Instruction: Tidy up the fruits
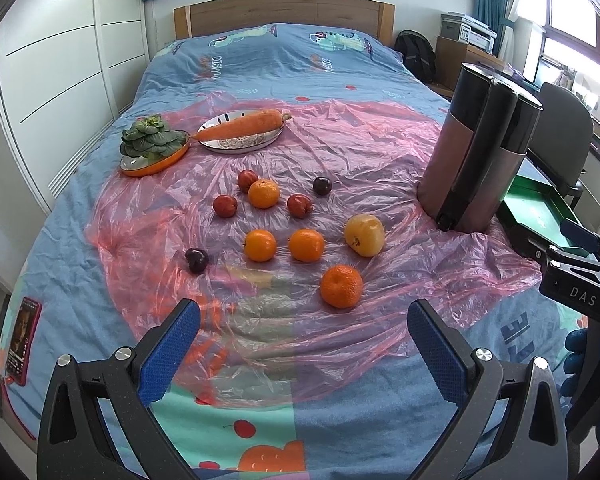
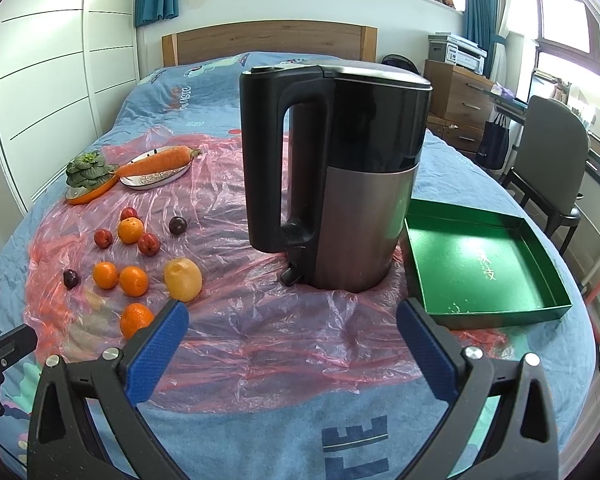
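Pink plastic sheet (image 1: 380, 168) is covering the bed's middle, and the fruits are lying loose on it: oranges (image 1: 306, 245), small red fruits (image 1: 225, 205), dark plums (image 1: 322, 185) and a yellow apple (image 1: 364, 235). A green tray (image 2: 480, 268) is sitting empty toward the right edge beside the kettle (image 2: 340, 184). The left gripper (image 1: 304, 320) and right gripper (image 2: 292, 320) are both hovering spread wide, holding nothing.

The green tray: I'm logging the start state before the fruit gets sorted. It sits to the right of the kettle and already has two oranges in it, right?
Not quite. The green tray does sit to the right of the kettle, but it holds no fruit. The right wrist view shows its bare floor. The oranges, such as this orange, lie on the pink plastic sheet left of the kettle.
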`<state>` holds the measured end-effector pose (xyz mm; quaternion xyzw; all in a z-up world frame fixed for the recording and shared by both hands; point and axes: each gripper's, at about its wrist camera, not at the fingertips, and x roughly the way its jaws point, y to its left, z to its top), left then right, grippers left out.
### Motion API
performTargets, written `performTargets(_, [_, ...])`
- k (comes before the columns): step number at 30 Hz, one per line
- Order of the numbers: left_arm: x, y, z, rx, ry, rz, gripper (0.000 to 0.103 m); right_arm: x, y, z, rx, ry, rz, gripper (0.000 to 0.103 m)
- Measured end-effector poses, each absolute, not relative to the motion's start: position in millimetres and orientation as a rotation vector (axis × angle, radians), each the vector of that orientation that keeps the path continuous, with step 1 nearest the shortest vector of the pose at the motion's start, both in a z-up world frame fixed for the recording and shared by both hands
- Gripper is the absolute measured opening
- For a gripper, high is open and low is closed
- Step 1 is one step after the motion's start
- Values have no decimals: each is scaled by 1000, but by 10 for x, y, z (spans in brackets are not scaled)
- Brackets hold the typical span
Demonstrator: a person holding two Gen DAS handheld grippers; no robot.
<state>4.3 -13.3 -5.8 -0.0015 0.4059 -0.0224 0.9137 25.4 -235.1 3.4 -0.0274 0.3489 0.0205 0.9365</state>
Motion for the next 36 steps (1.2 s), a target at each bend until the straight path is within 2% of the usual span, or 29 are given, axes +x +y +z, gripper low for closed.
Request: performTargets(36, [179,175,-292,-76,884,9,102,292,-2199,-99,-18,710,113,103])
